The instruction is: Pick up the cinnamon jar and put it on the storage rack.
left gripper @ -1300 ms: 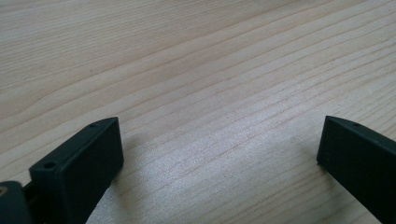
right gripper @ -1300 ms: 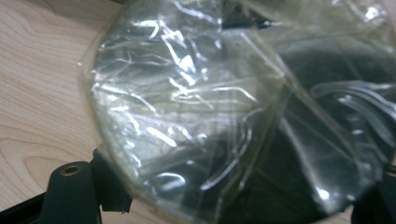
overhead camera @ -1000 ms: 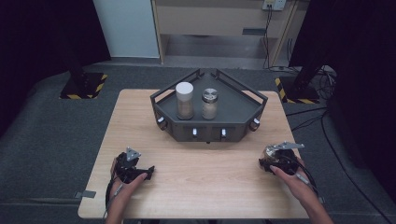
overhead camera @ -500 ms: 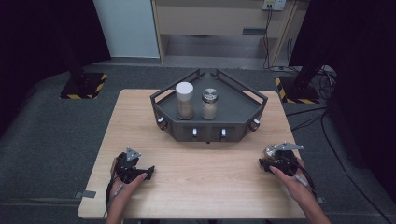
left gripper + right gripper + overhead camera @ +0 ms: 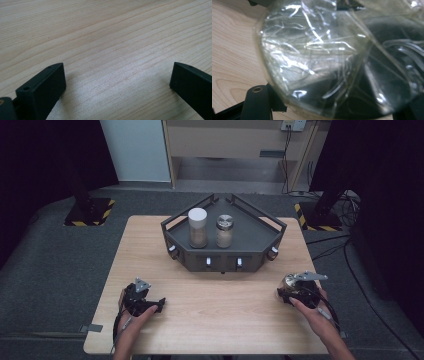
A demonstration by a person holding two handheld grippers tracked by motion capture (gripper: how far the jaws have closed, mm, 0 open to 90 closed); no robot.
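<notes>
My right gripper (image 5: 289, 289) rests on the table's right front, shut on a round shiny thing (image 5: 288, 281) covered in crinkled clear film. In the right gripper view this film-covered thing (image 5: 317, 57) is very close, with one black jaw low at the left edge. My left gripper (image 5: 150, 304) lies at the left front; in the left gripper view (image 5: 117, 75) its jaws stand wide open over bare wood. A dark angular tray (image 5: 250, 227) at the far middle holds a white-capped jar (image 5: 197, 227) and a silver-capped jar (image 5: 224, 231), both upright.
The wooden table (image 5: 215, 290) has bare room between the two hands and in front of the tray. Small pale knobs (image 5: 208, 262) line the tray's front wall. Grey floor and dark stands surround the table.
</notes>
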